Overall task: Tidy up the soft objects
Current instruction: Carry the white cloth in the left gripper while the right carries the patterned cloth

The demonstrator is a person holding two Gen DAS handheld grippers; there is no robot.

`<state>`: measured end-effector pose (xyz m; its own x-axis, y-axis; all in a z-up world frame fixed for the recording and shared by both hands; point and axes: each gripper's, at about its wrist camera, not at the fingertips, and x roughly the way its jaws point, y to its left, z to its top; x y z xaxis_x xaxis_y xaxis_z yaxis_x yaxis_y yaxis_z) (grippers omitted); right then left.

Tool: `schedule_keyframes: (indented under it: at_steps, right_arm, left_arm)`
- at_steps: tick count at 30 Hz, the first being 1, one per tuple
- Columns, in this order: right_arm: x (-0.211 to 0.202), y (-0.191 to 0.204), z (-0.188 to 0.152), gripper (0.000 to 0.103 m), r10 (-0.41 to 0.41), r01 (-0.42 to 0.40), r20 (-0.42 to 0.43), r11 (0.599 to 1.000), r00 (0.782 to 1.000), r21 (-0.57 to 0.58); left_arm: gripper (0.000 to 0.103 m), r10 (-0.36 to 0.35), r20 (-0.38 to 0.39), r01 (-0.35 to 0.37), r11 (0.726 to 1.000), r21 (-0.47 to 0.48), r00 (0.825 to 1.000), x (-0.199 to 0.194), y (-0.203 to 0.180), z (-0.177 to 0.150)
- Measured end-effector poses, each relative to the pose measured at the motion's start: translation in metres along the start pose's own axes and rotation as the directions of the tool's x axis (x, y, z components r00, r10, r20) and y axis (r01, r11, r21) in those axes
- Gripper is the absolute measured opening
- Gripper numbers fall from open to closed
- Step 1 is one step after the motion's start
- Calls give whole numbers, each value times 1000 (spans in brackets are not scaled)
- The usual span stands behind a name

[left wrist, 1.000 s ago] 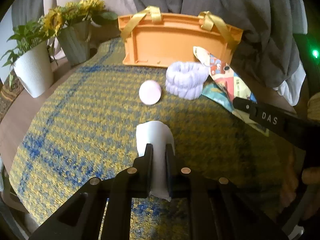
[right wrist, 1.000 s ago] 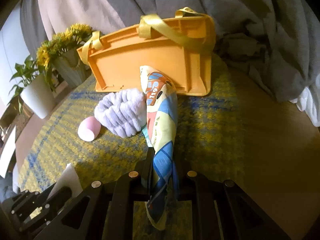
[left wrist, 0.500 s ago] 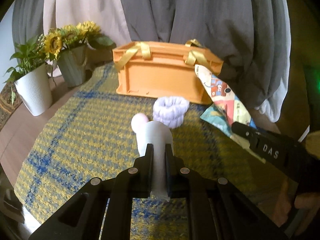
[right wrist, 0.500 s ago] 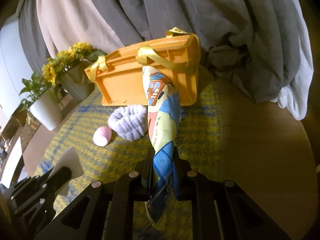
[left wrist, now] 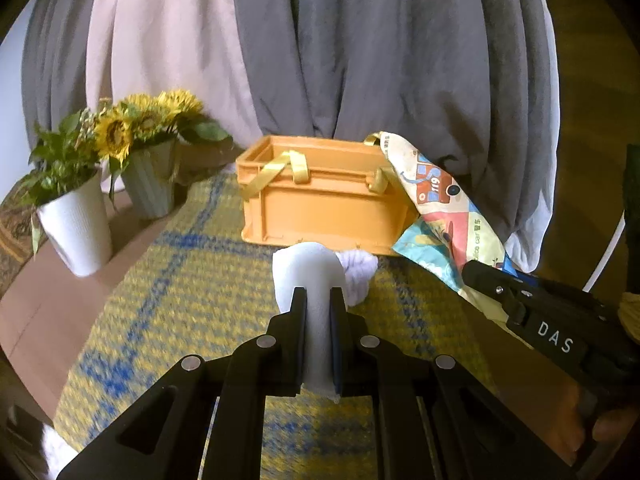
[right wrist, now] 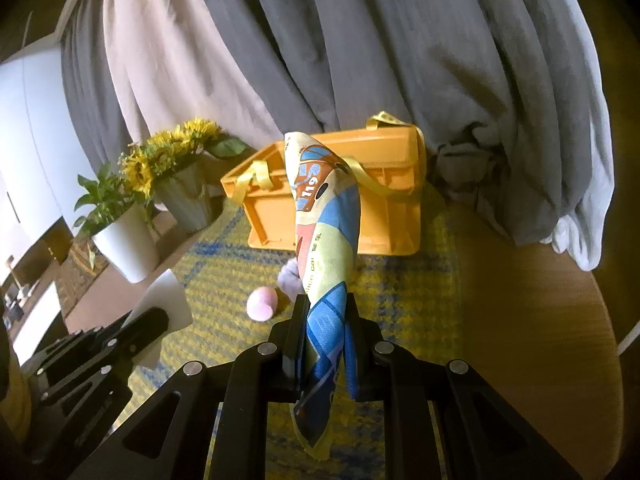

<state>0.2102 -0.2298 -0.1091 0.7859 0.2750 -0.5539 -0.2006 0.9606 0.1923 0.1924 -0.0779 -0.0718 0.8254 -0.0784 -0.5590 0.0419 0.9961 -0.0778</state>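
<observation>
My left gripper (left wrist: 318, 300) is shut on a pale white folded cloth (left wrist: 308, 276), held up above the yellow-and-blue woven mat (left wrist: 168, 312). My right gripper (right wrist: 324, 308) is shut on a colourful printed cloth (right wrist: 326, 232) with cartoon cars, which hangs upright in front of it; the same cloth (left wrist: 440, 216) shows at the right of the left wrist view. An orange crate (left wrist: 320, 208) with yellow ribbon handles stands open at the back of the mat. A lilac scrunchie (left wrist: 358, 276) and a pink soft ball (right wrist: 262, 303) lie on the mat before the crate.
A white pot with a green plant (left wrist: 76, 228) and a grey vase of sunflowers (left wrist: 150, 188) stand at the left off the mat. Grey and pale drapes (left wrist: 360, 60) hang behind the crate. Bare wooden tabletop (right wrist: 540, 340) extends to the right.
Both grippers have risen with their cloths, so the crate, scrunchie and ball look farther and lower. The pink ball is now hidden behind the white cloth in the left wrist view.
</observation>
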Motion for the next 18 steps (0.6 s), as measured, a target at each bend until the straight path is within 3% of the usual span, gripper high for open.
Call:
schedule_keyframes:
  at_steps: [18]
  right_arm:
    - [5, 53, 35, 16, -85, 81, 95, 996, 992, 43]
  left_arm:
    - [12, -109, 92, 99, 990, 103, 990, 11, 51, 60]
